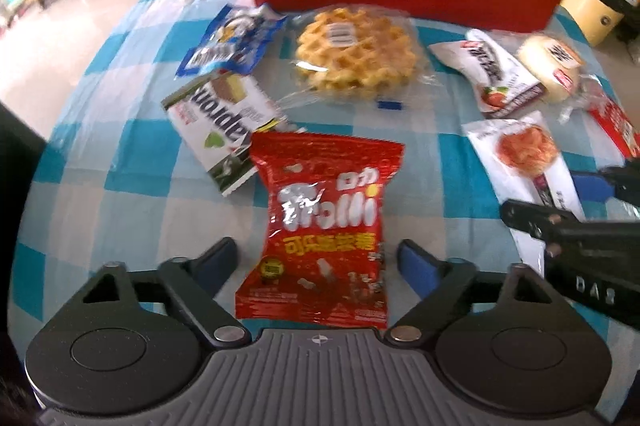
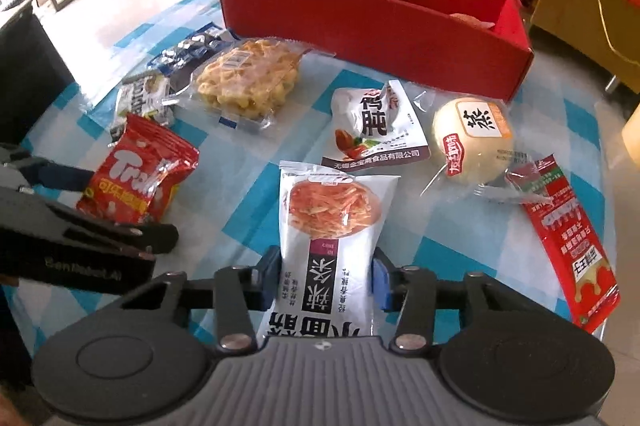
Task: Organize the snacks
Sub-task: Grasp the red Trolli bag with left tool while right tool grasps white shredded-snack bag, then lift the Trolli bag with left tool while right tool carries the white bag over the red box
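My left gripper (image 1: 318, 258) is open, its blue pads on either side of a red Trolli candy bag (image 1: 320, 226) lying on the checked cloth, not touching it. My right gripper (image 2: 326, 278) is shut on a white pouch with a picture of orange strips (image 2: 332, 222), pads pressing both its sides. The red bag also shows in the right wrist view (image 2: 140, 174), with the left gripper's fingers (image 2: 132, 234) by it. A red box (image 2: 384, 22) stands at the back of the table and holds a few items.
On the blue-and-white cloth (image 1: 120, 146) lie a wrapped waffle (image 1: 354, 52), a blue packet (image 1: 232, 42), a white-green wafer pack (image 1: 228, 118), a white pouch (image 2: 376, 126), a round bun (image 2: 474, 142) and a long red sachet (image 2: 568, 250). A yellow cup (image 1: 596, 2) stands back right.
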A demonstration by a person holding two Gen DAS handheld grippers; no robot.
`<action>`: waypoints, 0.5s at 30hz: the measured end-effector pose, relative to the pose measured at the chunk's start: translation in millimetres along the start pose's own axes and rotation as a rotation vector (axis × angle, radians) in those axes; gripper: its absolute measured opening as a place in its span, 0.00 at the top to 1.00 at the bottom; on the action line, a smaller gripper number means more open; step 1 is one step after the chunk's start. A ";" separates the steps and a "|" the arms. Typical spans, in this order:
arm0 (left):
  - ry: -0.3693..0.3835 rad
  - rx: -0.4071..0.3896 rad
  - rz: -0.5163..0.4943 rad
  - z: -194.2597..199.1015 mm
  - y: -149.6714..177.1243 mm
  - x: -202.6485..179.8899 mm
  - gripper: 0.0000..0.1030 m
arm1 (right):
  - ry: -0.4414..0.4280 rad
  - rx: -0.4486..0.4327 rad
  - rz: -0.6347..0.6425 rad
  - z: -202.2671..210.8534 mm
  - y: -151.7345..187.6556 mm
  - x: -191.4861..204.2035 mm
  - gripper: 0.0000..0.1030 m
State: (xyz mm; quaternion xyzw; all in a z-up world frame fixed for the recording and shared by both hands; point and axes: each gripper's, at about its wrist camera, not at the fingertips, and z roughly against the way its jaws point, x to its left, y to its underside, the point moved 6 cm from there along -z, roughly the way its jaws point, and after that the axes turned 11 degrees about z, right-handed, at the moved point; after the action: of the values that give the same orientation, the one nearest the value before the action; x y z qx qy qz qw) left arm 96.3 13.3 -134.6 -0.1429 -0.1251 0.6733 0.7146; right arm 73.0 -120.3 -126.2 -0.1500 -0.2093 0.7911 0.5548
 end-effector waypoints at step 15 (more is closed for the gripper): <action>0.072 0.035 0.101 1.5 -11.1 10.4 0.40 | -0.022 -0.059 -0.066 14.5 -7.4 -11.7 0.65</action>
State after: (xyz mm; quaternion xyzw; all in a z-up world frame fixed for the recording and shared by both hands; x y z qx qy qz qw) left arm 106.7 23.2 -129.2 -0.1609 -0.0801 0.7050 0.6860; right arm 76.2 -131.6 -109.8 -0.1505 -0.2438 0.7673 0.5737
